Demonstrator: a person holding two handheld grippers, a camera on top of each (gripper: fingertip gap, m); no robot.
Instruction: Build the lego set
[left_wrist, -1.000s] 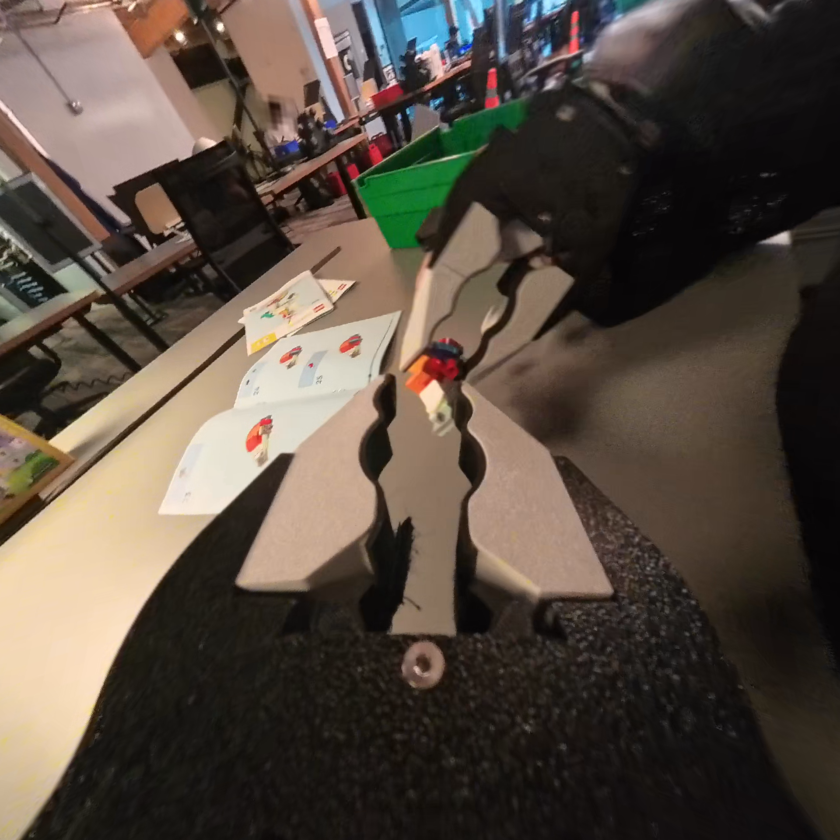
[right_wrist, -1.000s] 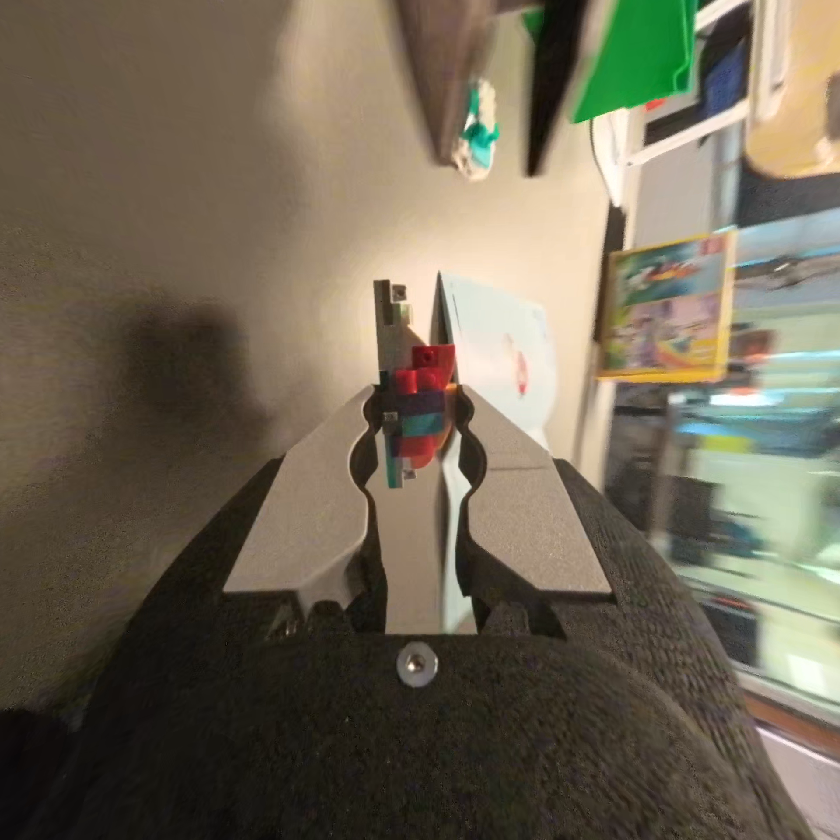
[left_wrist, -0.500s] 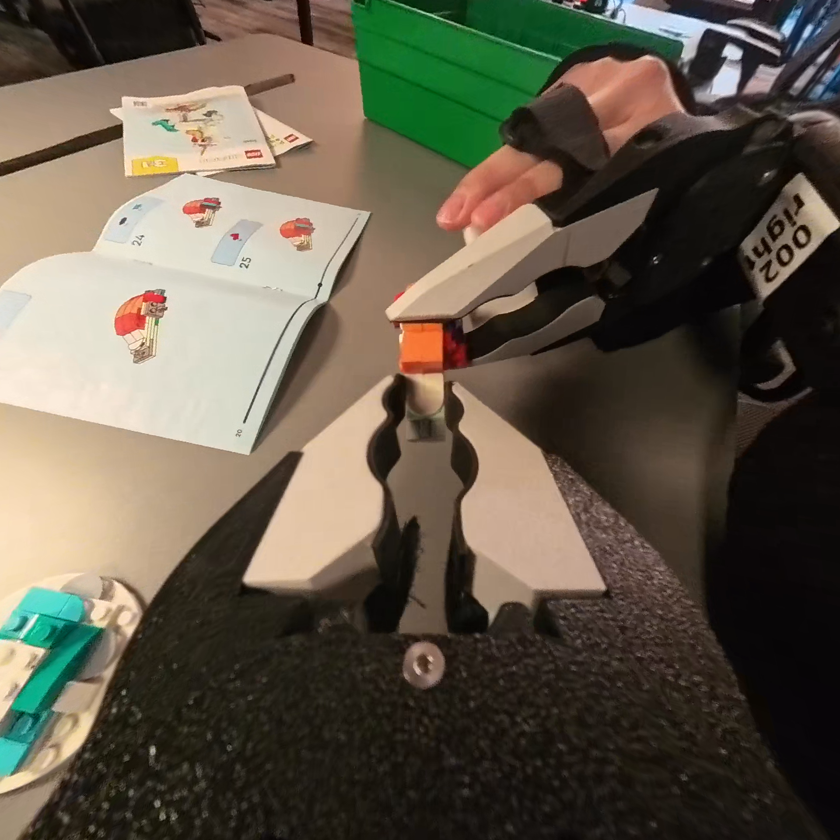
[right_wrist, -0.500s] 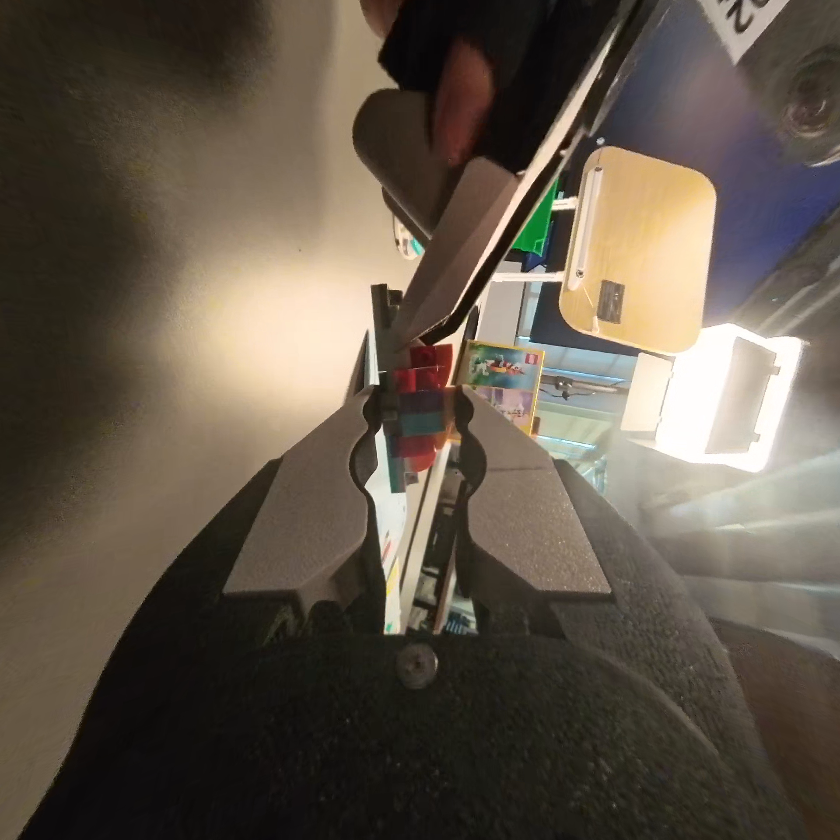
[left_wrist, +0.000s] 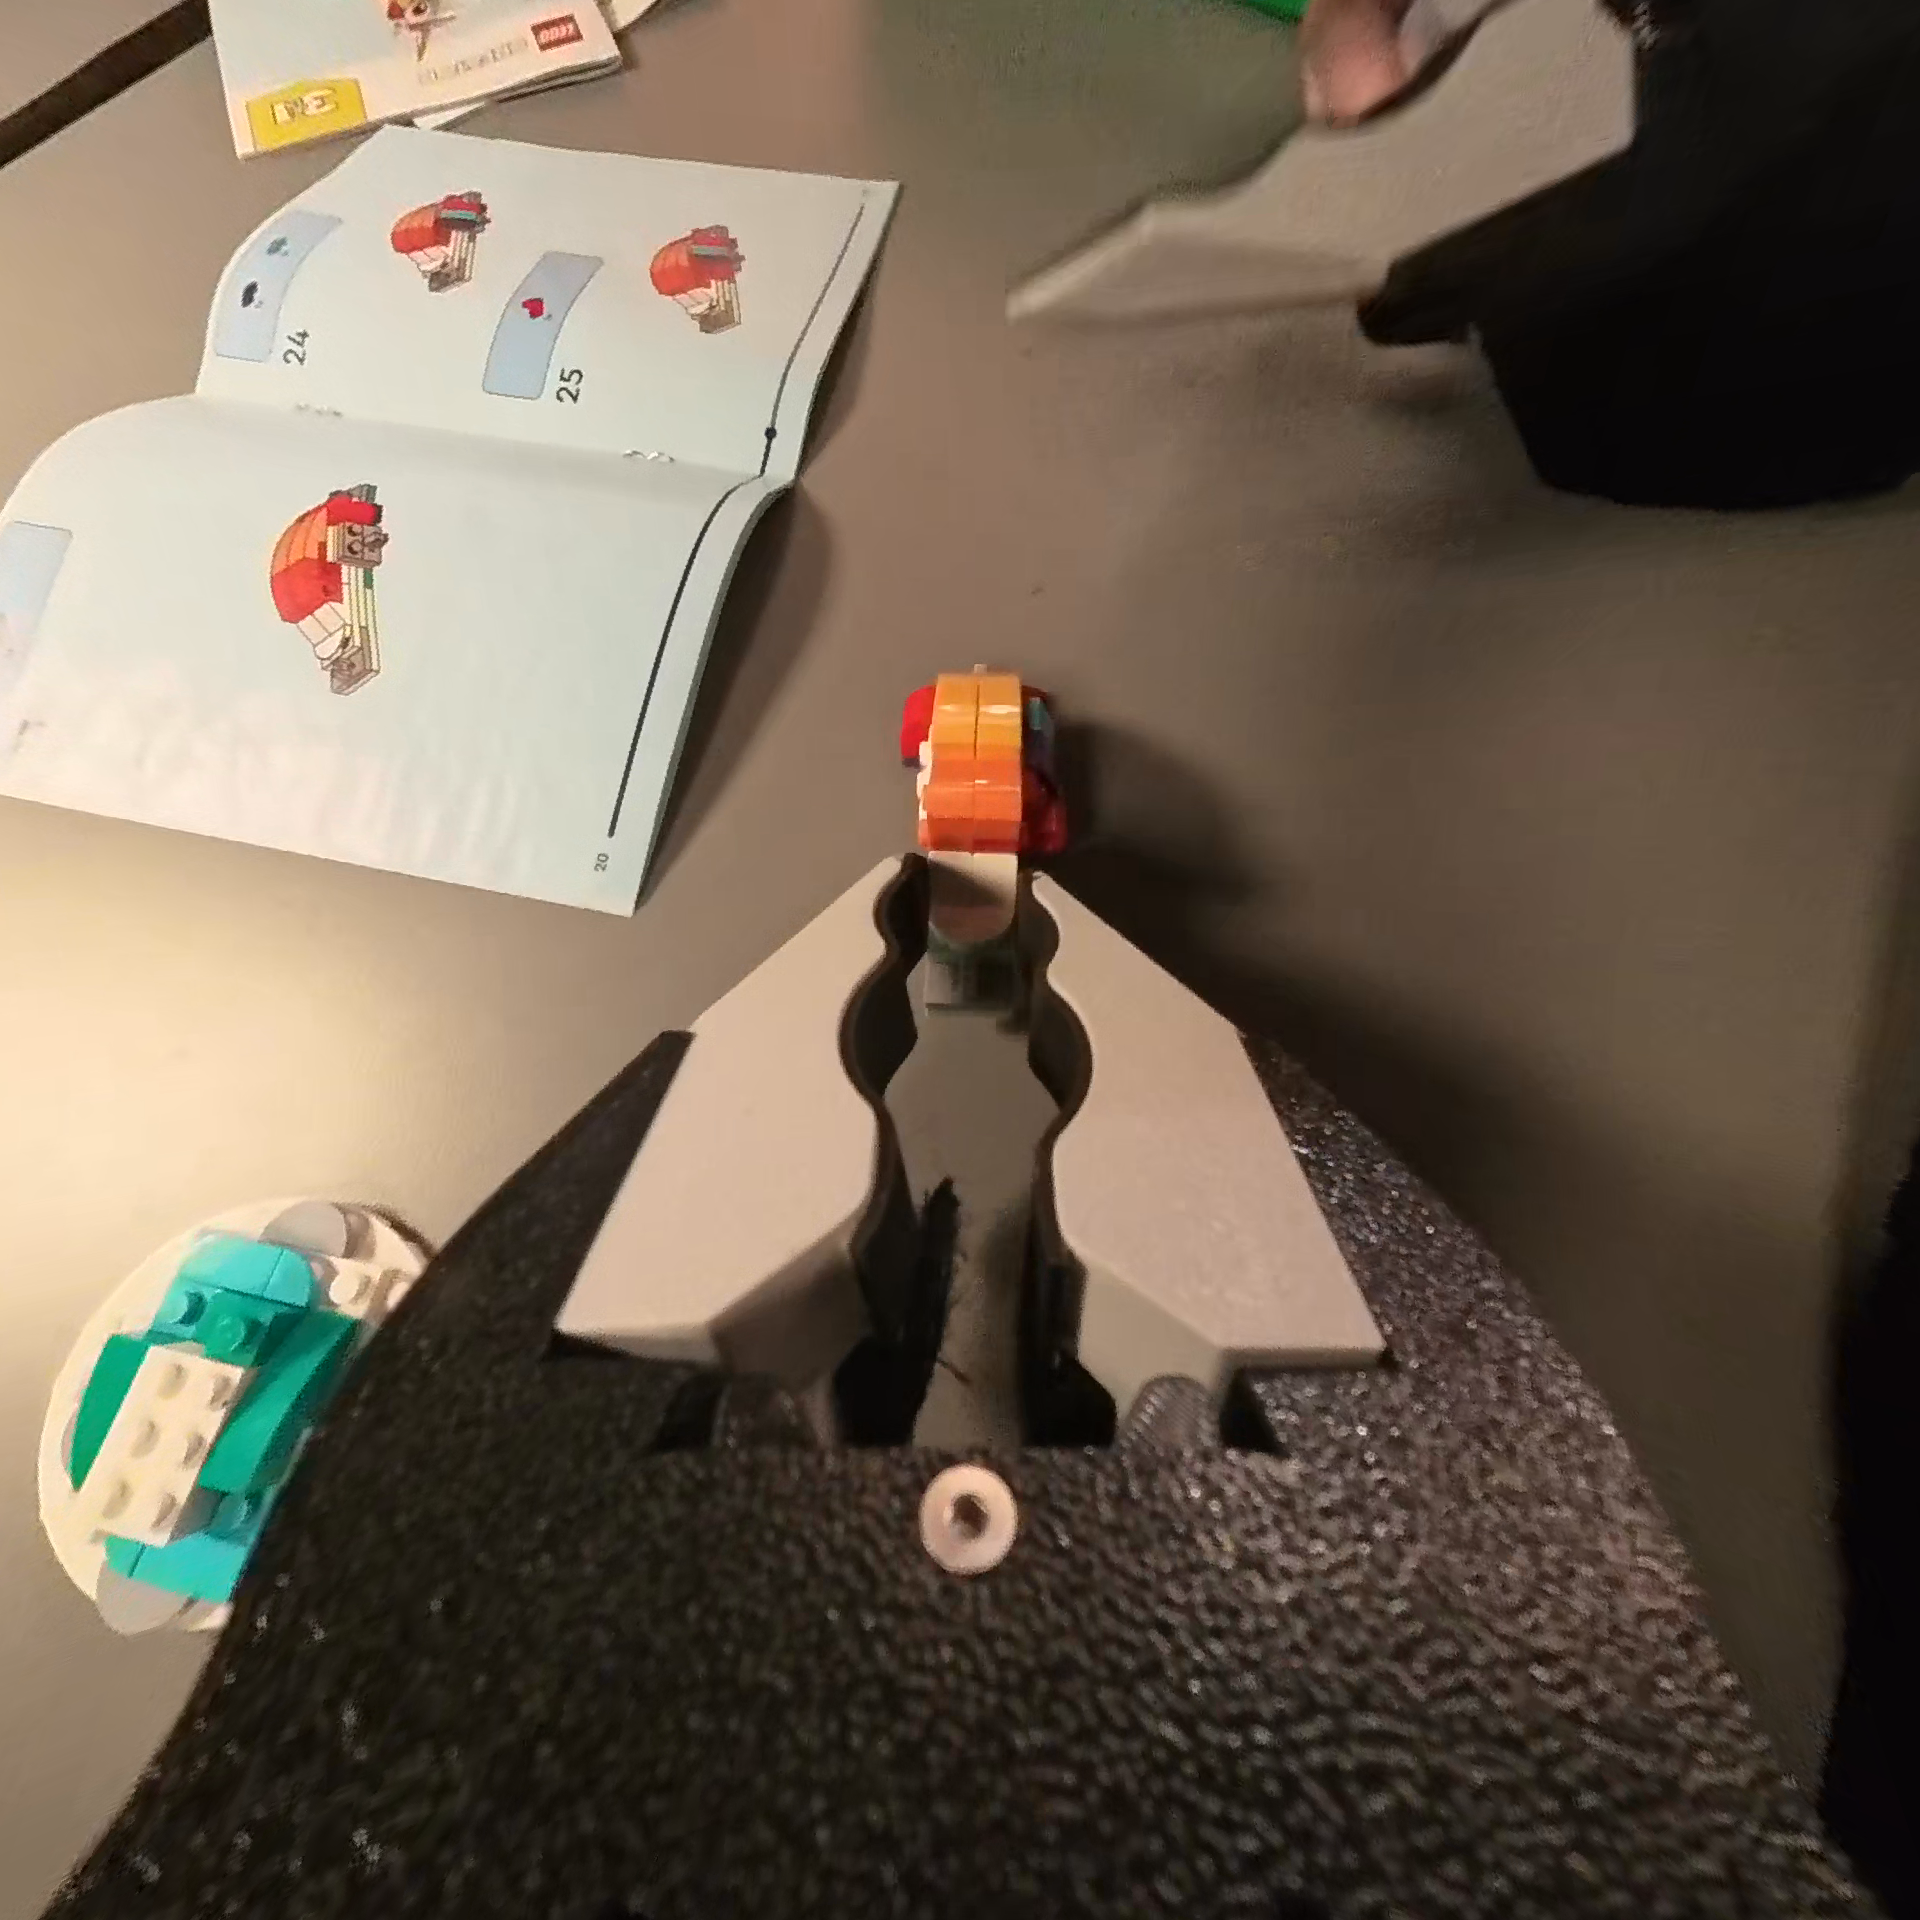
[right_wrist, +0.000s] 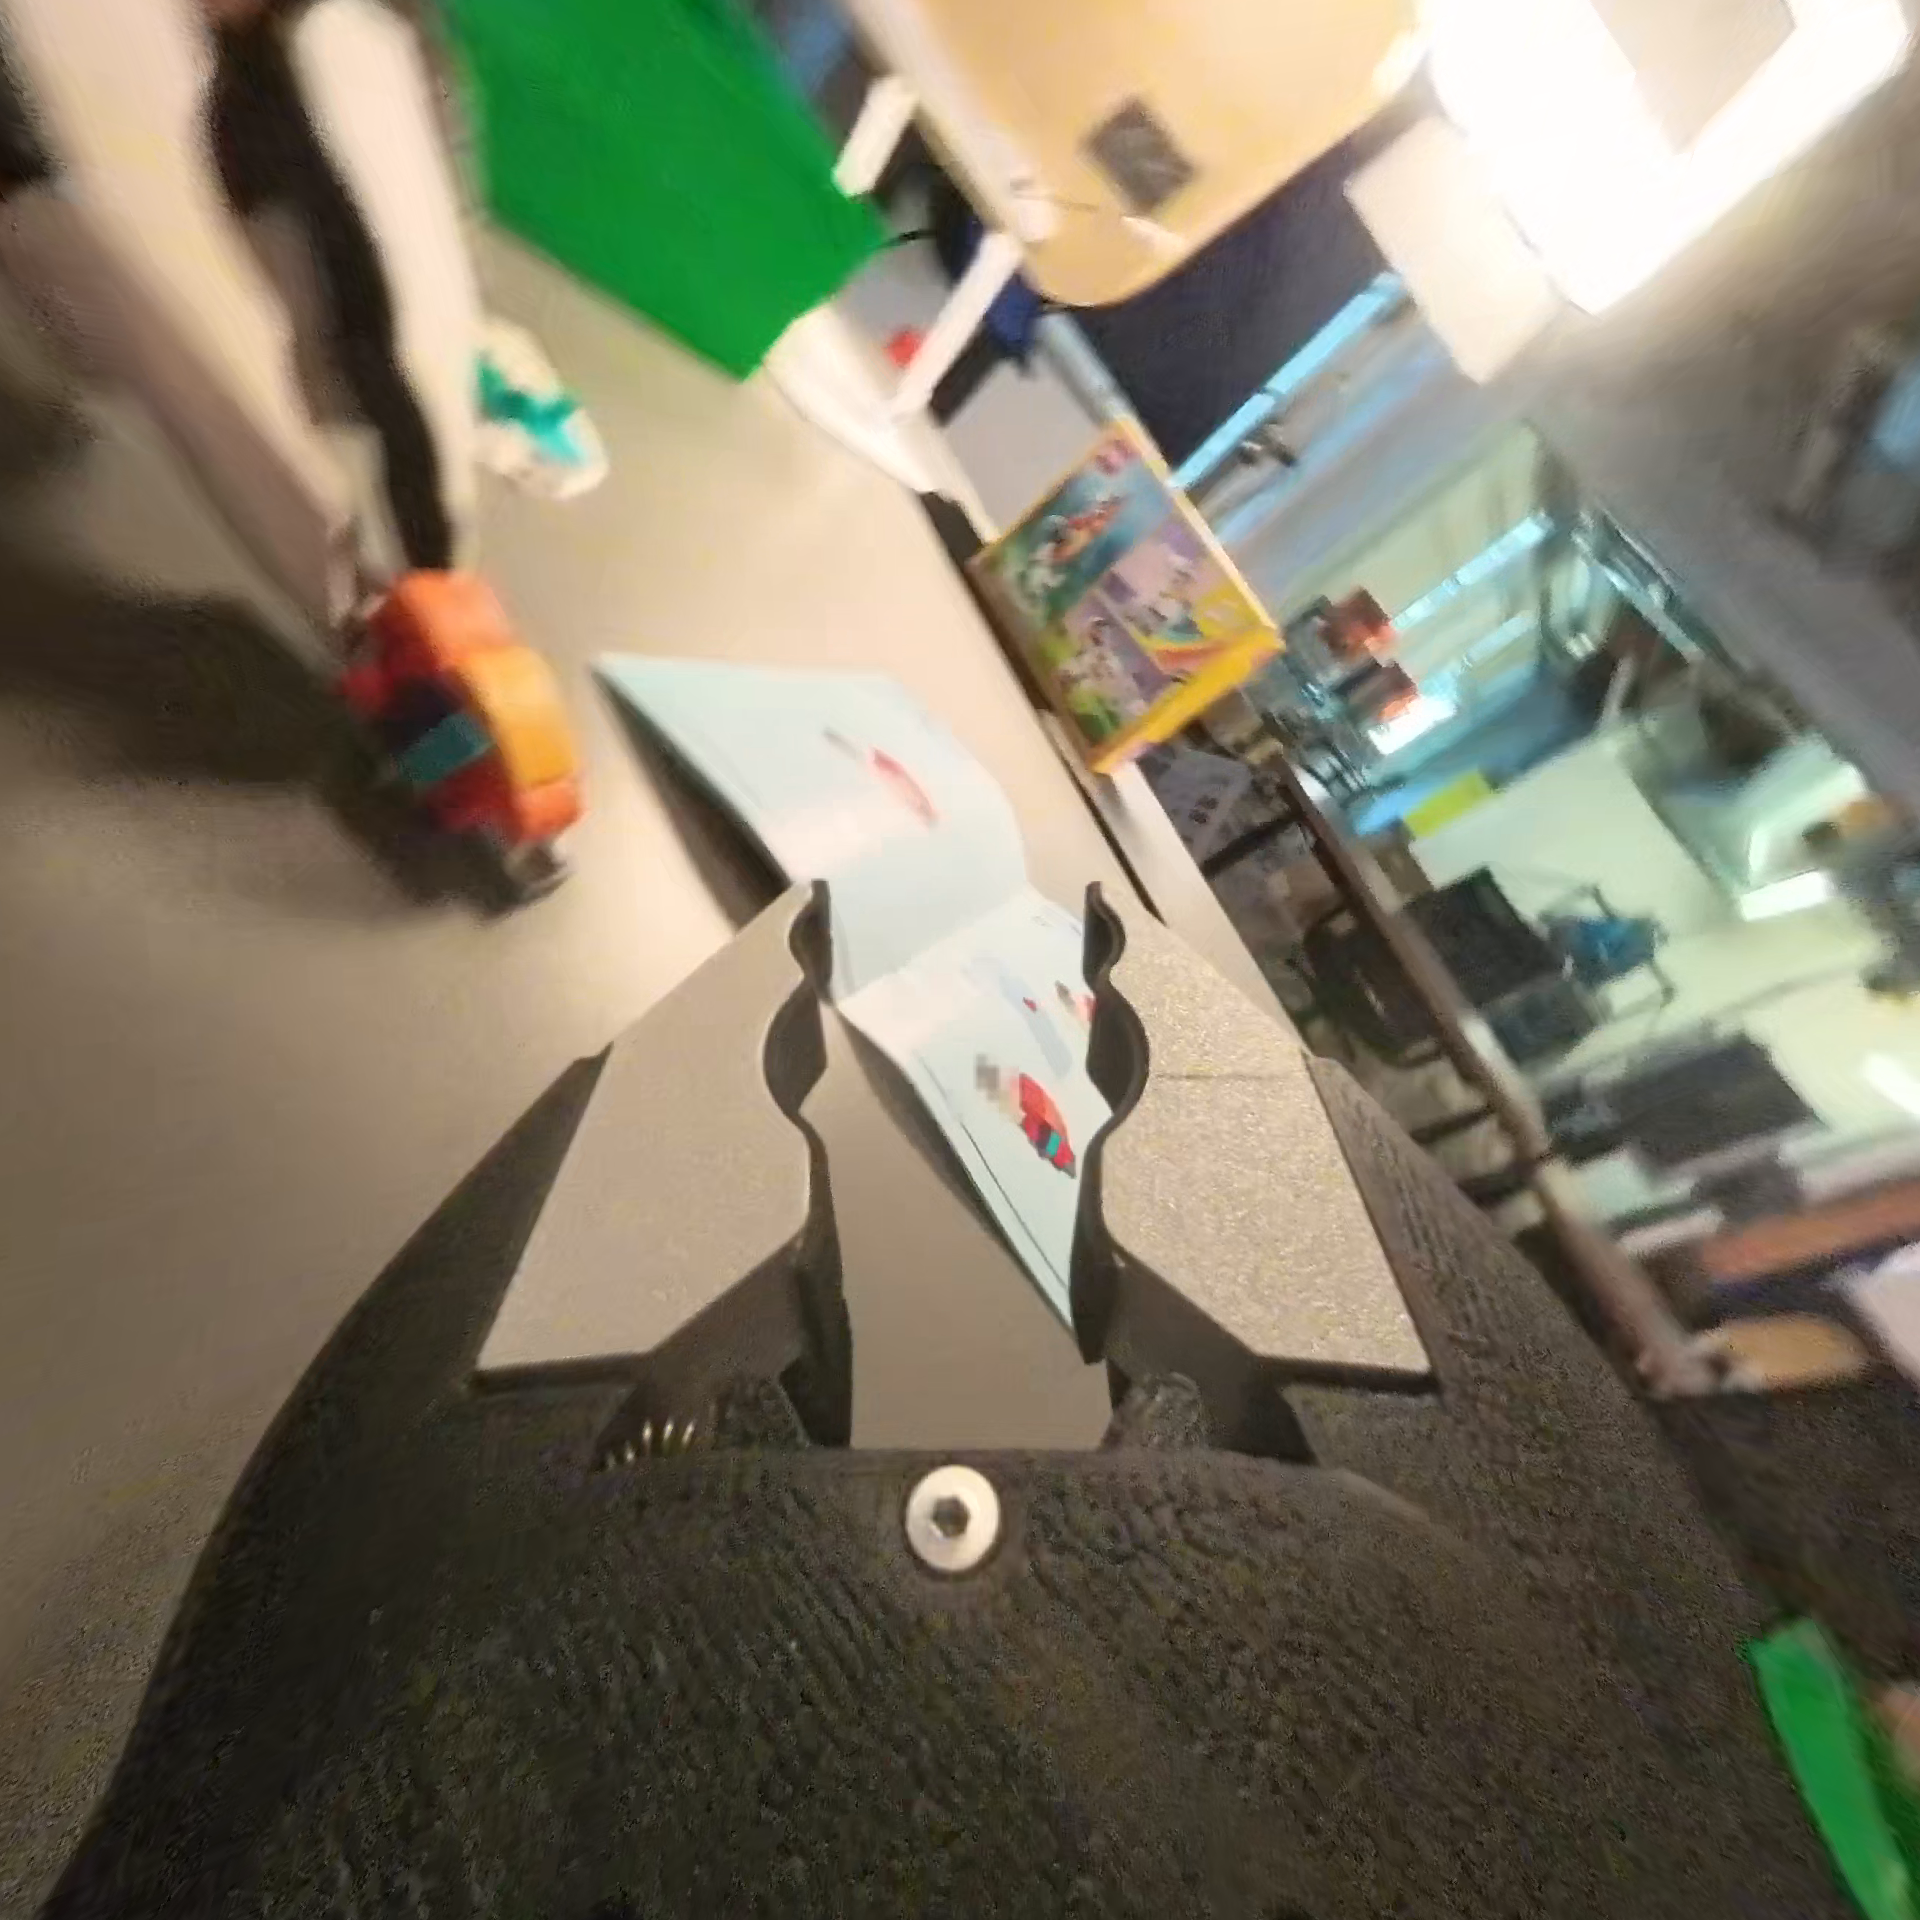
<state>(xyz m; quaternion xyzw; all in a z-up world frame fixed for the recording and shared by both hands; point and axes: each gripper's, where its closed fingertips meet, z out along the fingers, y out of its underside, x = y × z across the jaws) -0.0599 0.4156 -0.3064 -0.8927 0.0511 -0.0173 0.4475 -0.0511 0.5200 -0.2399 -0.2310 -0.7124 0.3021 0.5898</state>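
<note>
A small orange, red and teal lego model (left_wrist: 977, 764) sticks out in front of my left gripper (left_wrist: 971, 871), which is shut on the model's white lower part, low over the grey table (left_wrist: 1351, 831). In the right wrist view the same model (right_wrist: 468, 727) is at the left, held by the left gripper's blurred fingers (right_wrist: 343, 312). My right gripper (right_wrist: 956, 909) is open and empty, off to the model's right, over the open instruction booklet (right_wrist: 883, 821). It shows blurred at the top right of the left wrist view (left_wrist: 1247, 260).
The open booklet (left_wrist: 447, 499) lies left of the model, with a second booklet (left_wrist: 416, 62) behind it. A teal and white build on a round grey plate (left_wrist: 197, 1392) sits at the lower left. A green bin (right_wrist: 644, 156) and a lego box (right_wrist: 1132, 592) stand farther off.
My right gripper has let go of the model, opened and pulled away to the right. My left gripper keeps the model and has tilted down toward the table.
</note>
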